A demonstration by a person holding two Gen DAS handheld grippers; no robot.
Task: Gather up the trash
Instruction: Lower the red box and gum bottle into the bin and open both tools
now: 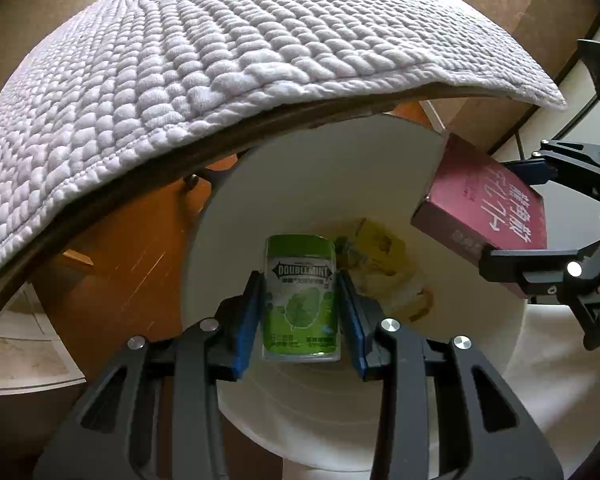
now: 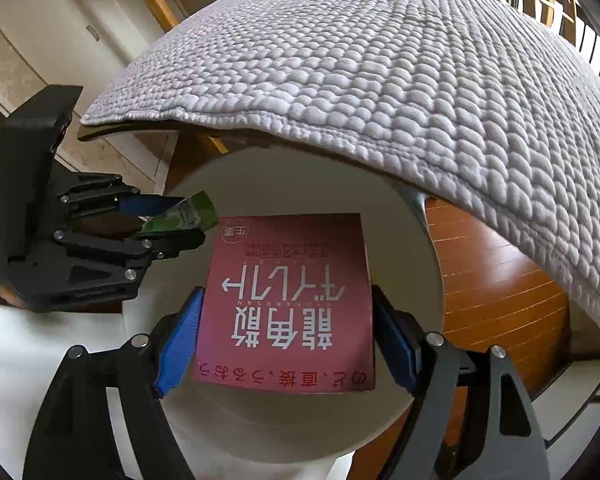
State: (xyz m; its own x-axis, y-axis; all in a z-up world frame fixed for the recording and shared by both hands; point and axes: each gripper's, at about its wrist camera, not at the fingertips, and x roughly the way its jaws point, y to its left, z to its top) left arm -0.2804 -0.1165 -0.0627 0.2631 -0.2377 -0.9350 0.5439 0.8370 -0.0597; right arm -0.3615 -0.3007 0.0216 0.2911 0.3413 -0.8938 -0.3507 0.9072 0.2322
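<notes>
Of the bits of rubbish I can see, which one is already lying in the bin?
The yellow packet, lying at the bottom of the white bin. The green gum tub and the pink box are each held in tongs above the bin.

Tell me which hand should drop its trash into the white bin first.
Left, probably: its fingers hold the green Doublemint gum bottle centred over the white round bin; the right's pink cardboard box hangs near the rim.
</notes>
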